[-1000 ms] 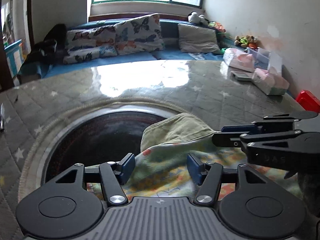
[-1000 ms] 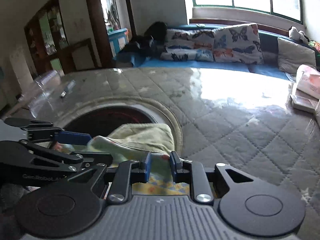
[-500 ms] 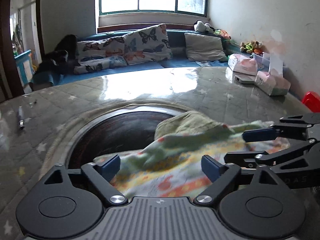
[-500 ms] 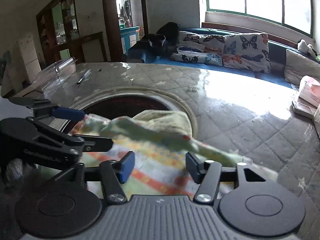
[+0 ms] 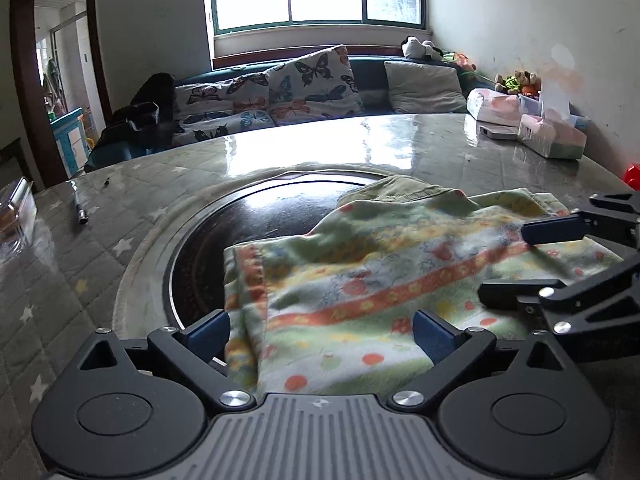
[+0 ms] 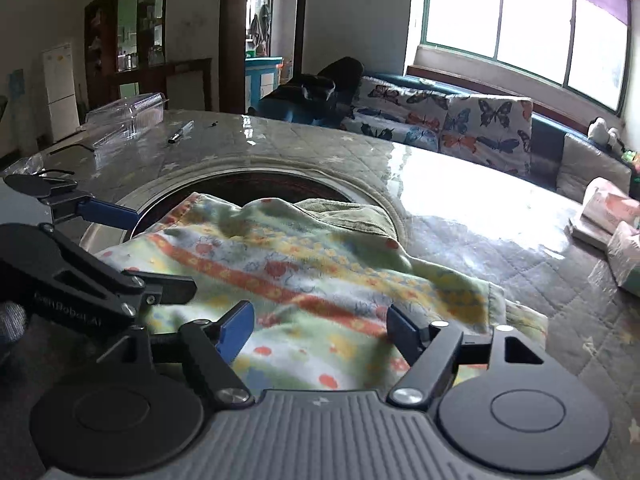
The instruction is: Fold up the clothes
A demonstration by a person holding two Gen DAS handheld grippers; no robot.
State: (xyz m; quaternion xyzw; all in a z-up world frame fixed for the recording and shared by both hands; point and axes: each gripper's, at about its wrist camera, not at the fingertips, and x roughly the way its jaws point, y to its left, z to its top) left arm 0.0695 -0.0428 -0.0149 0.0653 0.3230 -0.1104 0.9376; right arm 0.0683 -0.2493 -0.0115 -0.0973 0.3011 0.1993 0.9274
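A green, flower-patterned garment (image 5: 360, 280) lies folded on the table, partly over the dark round inset (image 5: 248, 240); an olive cloth (image 5: 396, 192) pokes out beneath its far edge. It also shows in the right wrist view (image 6: 304, 276). My left gripper (image 5: 320, 332) is open, its jaws spread wide just above the garment's near edge, holding nothing. My right gripper (image 6: 320, 328) is open too, over the garment's near right part. Each gripper shows from the side in the other's view: the right one (image 5: 560, 256) and the left one (image 6: 120, 248).
A quilted grey table cover (image 5: 80, 248) carries a pen (image 5: 78, 206), a clear plastic box (image 6: 124, 120) at the left and tissue packs (image 5: 552, 140) at the far right. A sofa with butterfly cushions (image 5: 280, 92) stands behind the table.
Both grippers have opened and let go of the garment, which now lies flat. Both have drawn back and up from it.
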